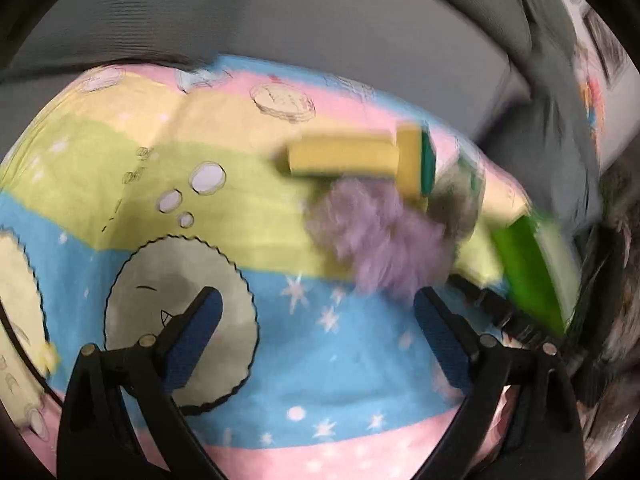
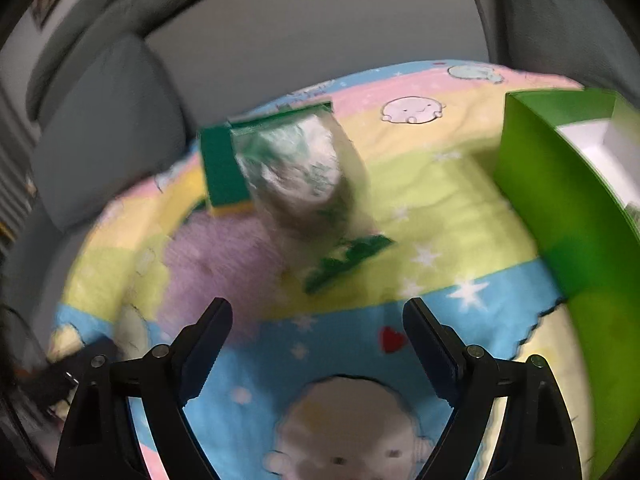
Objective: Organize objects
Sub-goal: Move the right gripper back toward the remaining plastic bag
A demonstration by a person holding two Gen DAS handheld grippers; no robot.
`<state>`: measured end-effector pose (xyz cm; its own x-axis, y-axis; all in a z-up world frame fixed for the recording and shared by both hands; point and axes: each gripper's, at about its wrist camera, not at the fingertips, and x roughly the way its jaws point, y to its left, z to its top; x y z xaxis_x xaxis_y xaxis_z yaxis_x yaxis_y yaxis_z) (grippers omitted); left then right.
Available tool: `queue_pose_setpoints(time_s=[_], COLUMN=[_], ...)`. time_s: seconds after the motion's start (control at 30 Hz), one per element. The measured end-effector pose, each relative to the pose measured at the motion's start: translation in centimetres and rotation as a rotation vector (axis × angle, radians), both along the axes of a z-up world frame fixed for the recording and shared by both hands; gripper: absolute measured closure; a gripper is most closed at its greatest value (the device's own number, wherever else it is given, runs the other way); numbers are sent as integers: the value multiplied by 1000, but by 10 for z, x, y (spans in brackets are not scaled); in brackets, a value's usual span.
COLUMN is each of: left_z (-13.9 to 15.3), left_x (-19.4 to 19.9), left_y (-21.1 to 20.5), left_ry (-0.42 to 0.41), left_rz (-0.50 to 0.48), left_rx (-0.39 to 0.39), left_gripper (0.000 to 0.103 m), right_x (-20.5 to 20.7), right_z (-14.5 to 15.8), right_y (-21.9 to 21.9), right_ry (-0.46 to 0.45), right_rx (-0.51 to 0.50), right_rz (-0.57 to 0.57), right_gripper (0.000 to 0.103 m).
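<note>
Left gripper (image 1: 318, 300) and right gripper (image 2: 318, 312) seemingly hover with fingers spread, empty.

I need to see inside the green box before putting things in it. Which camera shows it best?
The right wrist view: the green box stands at the right with its open top and white inside visible. The left wrist view shows the green box only as a blurred green side at the right edge, with its inside hidden.

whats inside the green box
In the right wrist view the green box stands open on the blanket, showing a white interior. No object shows in the visible part. Its green wall hides the lower interior, so something could lie there.
</note>
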<state>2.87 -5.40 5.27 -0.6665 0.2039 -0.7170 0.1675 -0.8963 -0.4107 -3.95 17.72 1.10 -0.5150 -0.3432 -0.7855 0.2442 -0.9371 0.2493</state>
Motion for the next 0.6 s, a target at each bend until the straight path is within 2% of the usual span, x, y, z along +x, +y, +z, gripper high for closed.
queue_pose_setpoints(time_s=[0.07,0.17,0.27,0.43,0.6], left_z=[1,-3,-5,-14,-13], left_x=[3,2,7,0,4], left_y=[-1,-7,-10,-3,-2], left_ry=[13,-24,-9,-42,-33], left_rz=[-1,63,120,85,75], left_rx=[33,-8,-22,-116,-147], left_gripper=[7,6,6,6,6], right_x=[5,13,23,44,63], right_z=[-1,-6,-9,-3,-1], right_y=[2,9,10,-1,-2], right_ry=[19,0,8,74,98], right_rx=[41,-6,13,124,151], right_rz=[-23,-20,-24,32,53], right_gripper=[15,15,15,15,15])
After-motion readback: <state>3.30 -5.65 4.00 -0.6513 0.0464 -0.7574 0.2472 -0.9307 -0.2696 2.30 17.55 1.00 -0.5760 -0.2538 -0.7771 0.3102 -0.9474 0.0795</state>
